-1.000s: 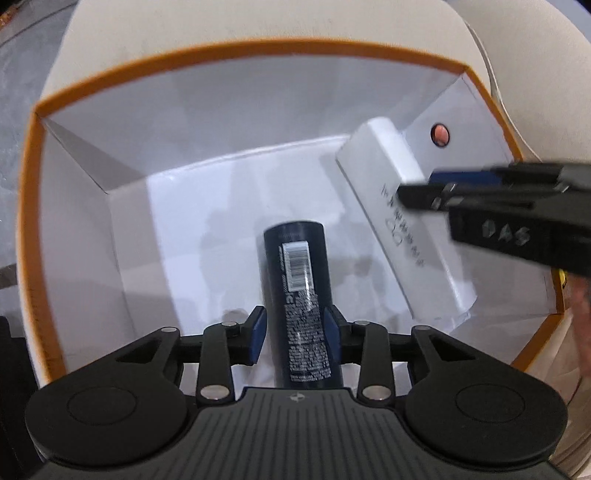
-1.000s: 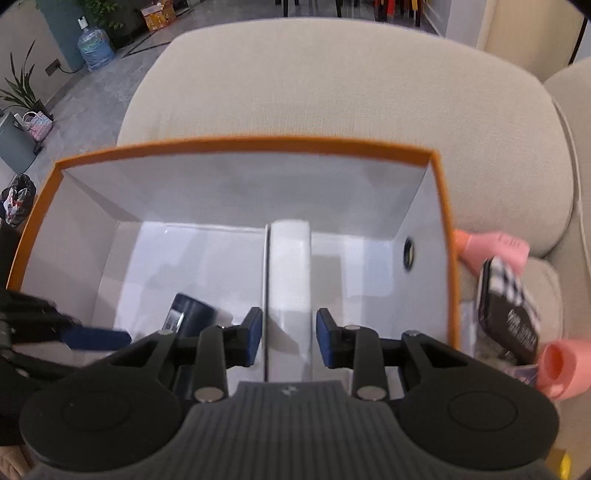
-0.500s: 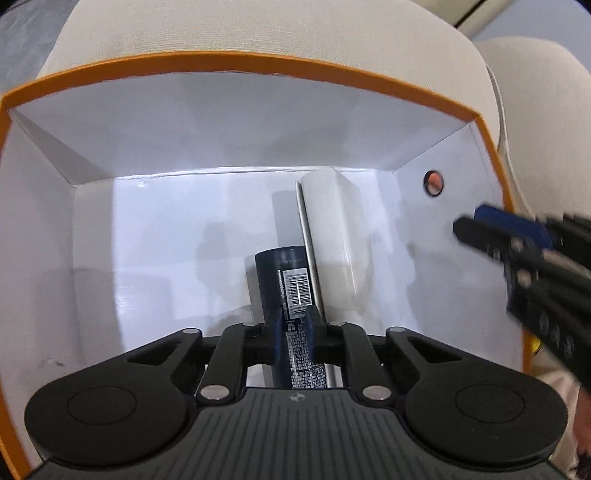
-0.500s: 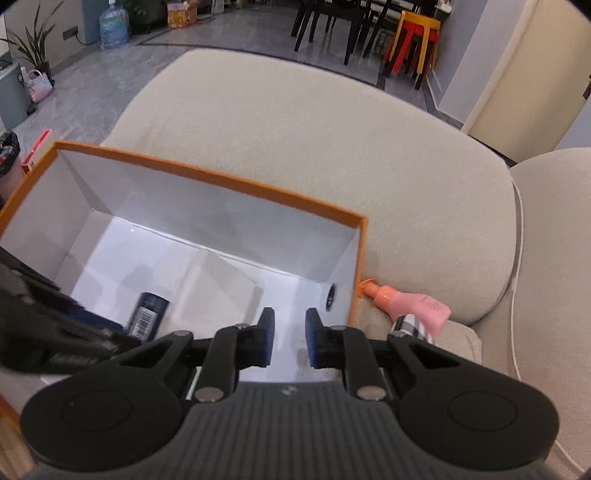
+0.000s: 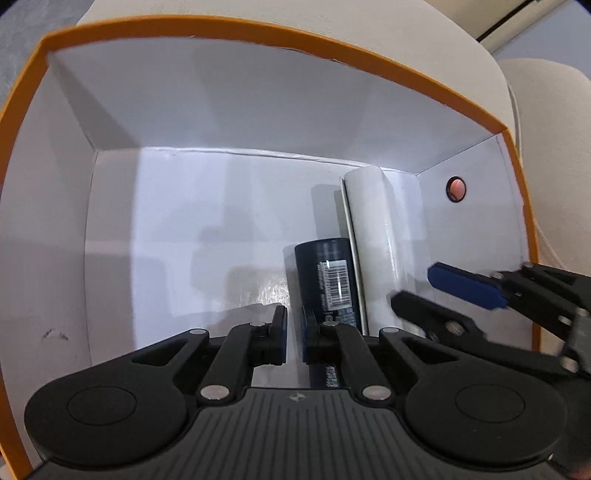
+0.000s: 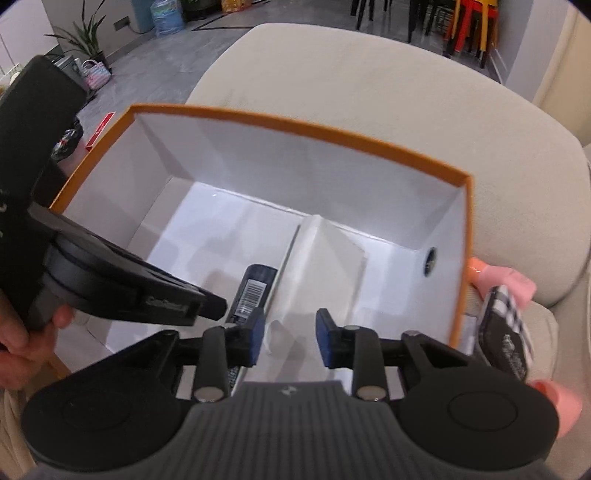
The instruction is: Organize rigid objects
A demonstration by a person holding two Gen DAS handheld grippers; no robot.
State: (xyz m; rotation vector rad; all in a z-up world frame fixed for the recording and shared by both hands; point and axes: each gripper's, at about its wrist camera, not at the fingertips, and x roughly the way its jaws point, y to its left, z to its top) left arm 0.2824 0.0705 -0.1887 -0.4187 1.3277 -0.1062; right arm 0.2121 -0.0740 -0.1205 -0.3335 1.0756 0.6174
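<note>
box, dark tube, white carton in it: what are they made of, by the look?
Orange-rimmed box: likely cardboard, matte orange edge, white lining with creased fold lines and a mild sheen. Dark tube: probably plastic or coated metal, navy, satin, with a printed barcode label. White carton: likely glossy coated paperboard, with sharp edges and a highlight streak.

The cardboard box [image 5: 258, 110] is showing a glossy white floor and matt orange rim. The dark can [image 5: 327, 273] is looking smooth, the white carton [image 5: 373, 236] shiny, the sofa [image 6: 369, 85] woven cloth.
</note>
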